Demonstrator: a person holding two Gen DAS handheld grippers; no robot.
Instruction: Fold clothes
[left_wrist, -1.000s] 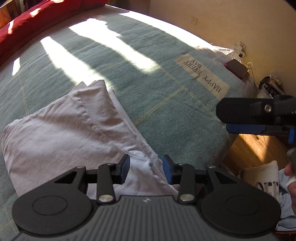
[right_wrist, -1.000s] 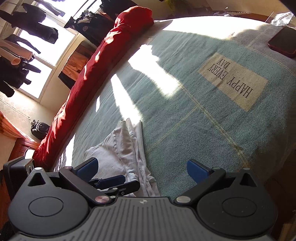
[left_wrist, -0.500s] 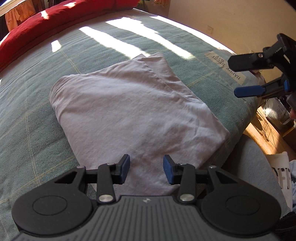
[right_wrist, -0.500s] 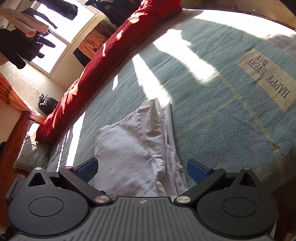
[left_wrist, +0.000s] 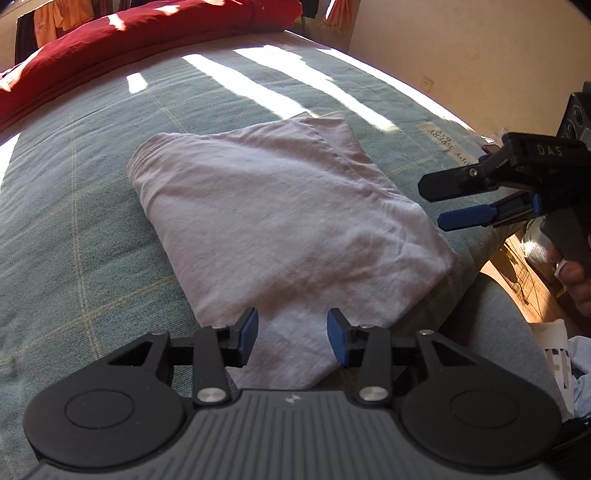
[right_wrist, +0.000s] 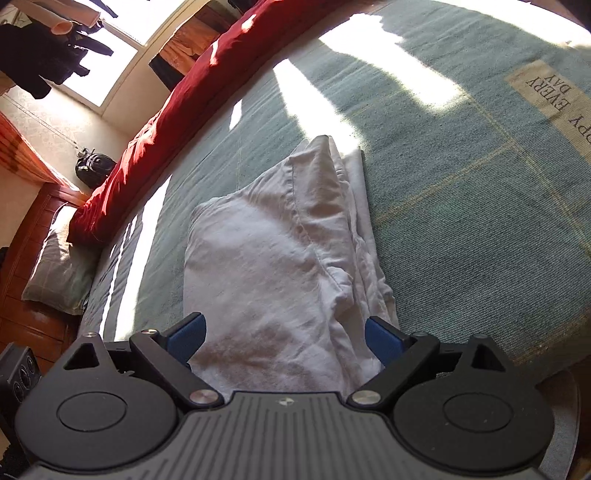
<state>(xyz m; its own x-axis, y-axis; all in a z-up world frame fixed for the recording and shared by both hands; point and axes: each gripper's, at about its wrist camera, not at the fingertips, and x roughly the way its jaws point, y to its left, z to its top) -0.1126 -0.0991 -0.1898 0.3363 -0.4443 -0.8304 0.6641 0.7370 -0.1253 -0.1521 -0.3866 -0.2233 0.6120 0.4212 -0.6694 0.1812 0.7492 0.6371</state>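
A bed (left_wrist: 96, 206) is carrying the shirt (left_wrist: 280, 221), folded, mid-frame. Left gripper (left_wrist: 291, 336) is hovering half-open, empty. Right gripper (right_wrist: 284, 338) is closing wide jaws, gripping nothing. Next: pinch near edge.

Folded shirt (left_wrist: 280, 221) on bed (left_wrist: 74, 221), near edge

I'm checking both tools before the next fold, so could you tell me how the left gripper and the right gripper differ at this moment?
The left gripper has its jaws partly open with a narrow gap; the right gripper stands much wider, its jaws closing. The left gripper sits over the near corner of the folded garment; the right gripper straddles the garment's layered edge. Both have blue pads, point down at the garment on the green blanket, and neither pinches cloth.
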